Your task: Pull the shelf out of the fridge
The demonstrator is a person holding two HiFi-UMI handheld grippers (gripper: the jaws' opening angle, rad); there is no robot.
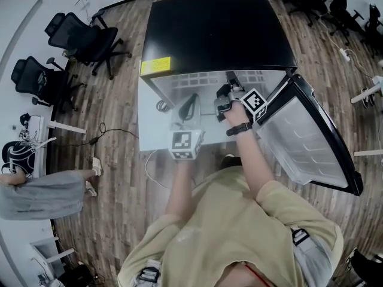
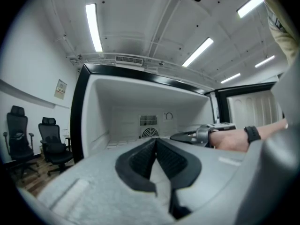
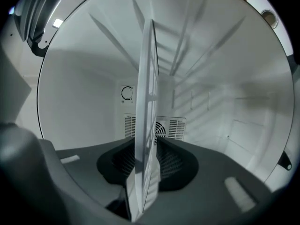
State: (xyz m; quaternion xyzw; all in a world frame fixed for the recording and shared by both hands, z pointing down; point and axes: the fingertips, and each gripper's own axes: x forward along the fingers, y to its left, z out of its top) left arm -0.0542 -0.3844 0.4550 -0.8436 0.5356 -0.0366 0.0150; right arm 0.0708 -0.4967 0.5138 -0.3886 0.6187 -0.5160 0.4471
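The black-topped fridge (image 1: 215, 28) stands open in front of me. Its white shelf (image 1: 197, 79) lies inside near the top. In the right gripper view the shelf (image 3: 146, 102) shows edge-on as a thin upright plate running into the white cavity. My right gripper (image 3: 146, 158) is shut on its front edge, a dark pad against each side. From the head view the right gripper (image 1: 230, 81) reaches into the opening. My left gripper (image 1: 192, 98) hangs just outside the fridge front, shut with nothing in it; in its own view the left gripper (image 2: 156, 146) faces the cavity.
The fridge door (image 1: 305, 142) is swung open to the right, close by my right arm. Black office chairs (image 1: 84, 37) stand at the left on the wooden floor. A person (image 1: 36, 190) stands at the far left. A vent grille (image 3: 176, 125) sits on the fridge's back wall.
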